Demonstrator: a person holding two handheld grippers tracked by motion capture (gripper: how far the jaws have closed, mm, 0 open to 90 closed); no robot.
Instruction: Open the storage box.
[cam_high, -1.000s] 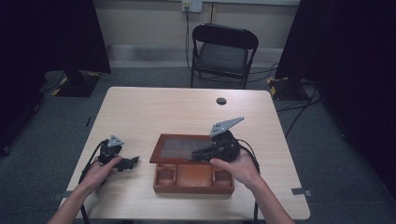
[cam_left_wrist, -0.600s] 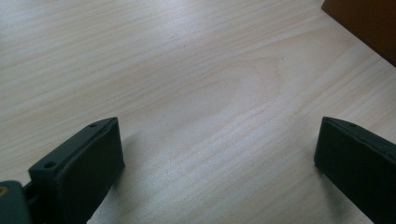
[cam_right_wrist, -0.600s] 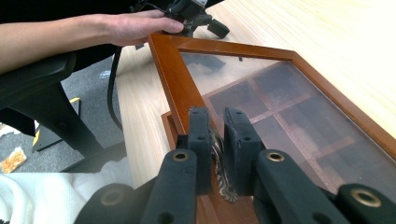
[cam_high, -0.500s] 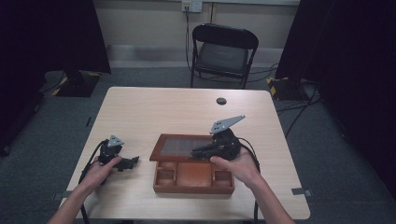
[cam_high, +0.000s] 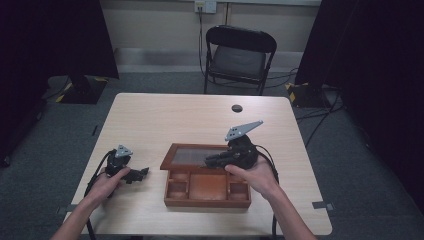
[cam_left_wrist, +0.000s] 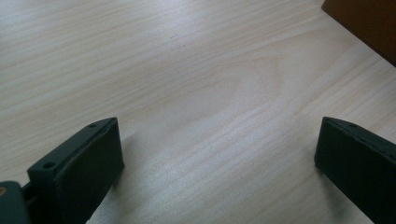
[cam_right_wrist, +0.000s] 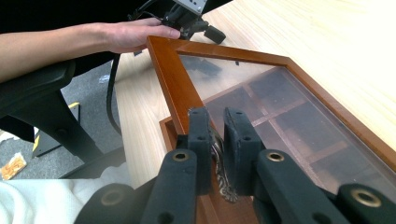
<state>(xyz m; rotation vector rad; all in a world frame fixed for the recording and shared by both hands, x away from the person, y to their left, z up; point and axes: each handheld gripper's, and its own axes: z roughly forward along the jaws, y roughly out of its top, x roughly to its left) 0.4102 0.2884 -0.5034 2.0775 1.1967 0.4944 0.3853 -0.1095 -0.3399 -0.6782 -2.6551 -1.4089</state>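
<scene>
I see the right gripper (cam_right_wrist: 215, 135) clamped on the ornate metal clasp (cam_right_wrist: 219, 163) at the front edge of the glass lid (cam_high: 192, 156), which it holds raised above the wooden box (cam_high: 207, 187) near the table's (cam_high: 175, 117) front centre. I see the left gripper (cam_high: 131, 173) with its jaws wide apart, gripping nothing, resting on bare tabletop just left of the box. Beyond the table stands a black folding chair (cam_high: 239, 57).
</scene>
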